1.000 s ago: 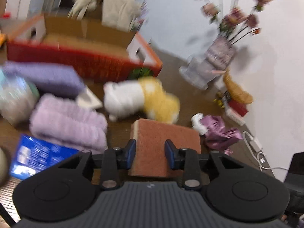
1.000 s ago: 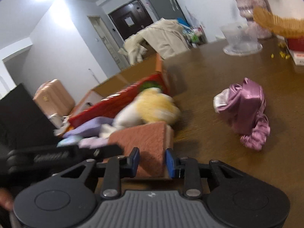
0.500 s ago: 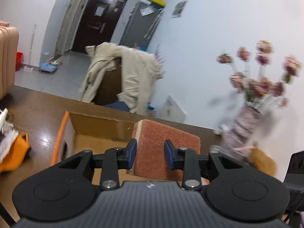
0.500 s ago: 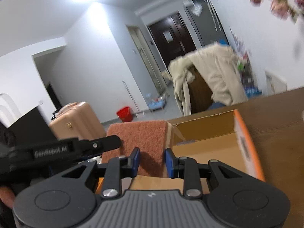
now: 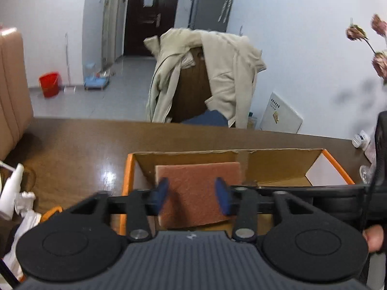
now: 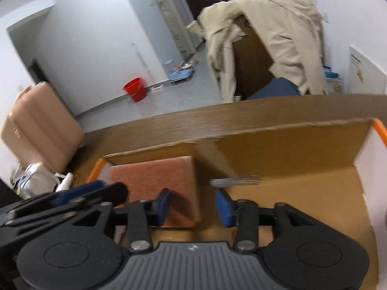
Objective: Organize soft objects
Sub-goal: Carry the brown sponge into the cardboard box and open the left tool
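A reddish-brown sponge block (image 5: 197,193) lies inside the open cardboard box (image 5: 278,163) with orange rims. My left gripper (image 5: 192,194) is open, its blue pads either side of the sponge with gaps. In the right wrist view the sponge (image 6: 157,181) rests in the box's (image 6: 302,188) left end. My right gripper (image 6: 193,207) is open, and the sponge's right edge lies between its pads. The left gripper's fingers (image 6: 79,191) show at the left.
The box stands on a brown wooden table (image 5: 77,149). A white spray bottle and white bag (image 5: 14,193) lie at the table's left. A pink suitcase (image 6: 36,125) stands beyond the left edge. A chair draped with a beige coat (image 5: 205,72) is behind the table.
Both grippers carried the sponge from the table up and over into the box, then opened and let it go. The view tilted down into the box.
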The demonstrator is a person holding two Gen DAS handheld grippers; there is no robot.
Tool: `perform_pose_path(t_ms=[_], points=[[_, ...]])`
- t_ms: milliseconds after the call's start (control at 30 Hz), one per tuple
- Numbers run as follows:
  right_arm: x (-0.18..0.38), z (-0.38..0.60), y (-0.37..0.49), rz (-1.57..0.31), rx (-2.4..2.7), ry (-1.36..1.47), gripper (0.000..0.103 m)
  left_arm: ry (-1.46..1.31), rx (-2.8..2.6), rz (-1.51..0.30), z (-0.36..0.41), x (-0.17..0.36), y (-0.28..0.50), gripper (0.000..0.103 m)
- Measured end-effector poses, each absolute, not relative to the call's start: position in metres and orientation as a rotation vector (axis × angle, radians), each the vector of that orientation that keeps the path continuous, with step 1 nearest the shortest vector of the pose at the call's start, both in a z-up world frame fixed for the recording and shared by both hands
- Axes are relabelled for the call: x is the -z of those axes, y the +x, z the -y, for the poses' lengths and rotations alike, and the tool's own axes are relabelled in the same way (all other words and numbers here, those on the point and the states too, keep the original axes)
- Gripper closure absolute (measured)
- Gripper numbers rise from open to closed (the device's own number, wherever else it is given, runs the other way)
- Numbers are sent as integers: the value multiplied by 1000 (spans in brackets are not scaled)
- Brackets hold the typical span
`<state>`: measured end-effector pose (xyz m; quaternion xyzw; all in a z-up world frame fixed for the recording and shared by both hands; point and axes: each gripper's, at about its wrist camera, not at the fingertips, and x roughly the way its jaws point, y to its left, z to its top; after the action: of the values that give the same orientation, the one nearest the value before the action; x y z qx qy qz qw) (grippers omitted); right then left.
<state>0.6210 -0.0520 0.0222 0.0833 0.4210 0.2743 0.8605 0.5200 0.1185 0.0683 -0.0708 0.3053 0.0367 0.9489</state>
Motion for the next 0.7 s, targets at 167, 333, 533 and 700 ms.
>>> perform_pose_path(t_ms=[167,333,533,700], points=[[-15,82,612,-896,-481,253,45,-62,0,-564,-101,-69,513,52],[-18,102,591,-826,-410,297,46,-91,49,-531,-100,-76,510,52],[-83,130,555,-693,-379,206,44,-117,29,-522,-96,-123,465,46],[-139,181,496,-624,-363,122,31,-69,68,-454,-75,-164,406,33]])
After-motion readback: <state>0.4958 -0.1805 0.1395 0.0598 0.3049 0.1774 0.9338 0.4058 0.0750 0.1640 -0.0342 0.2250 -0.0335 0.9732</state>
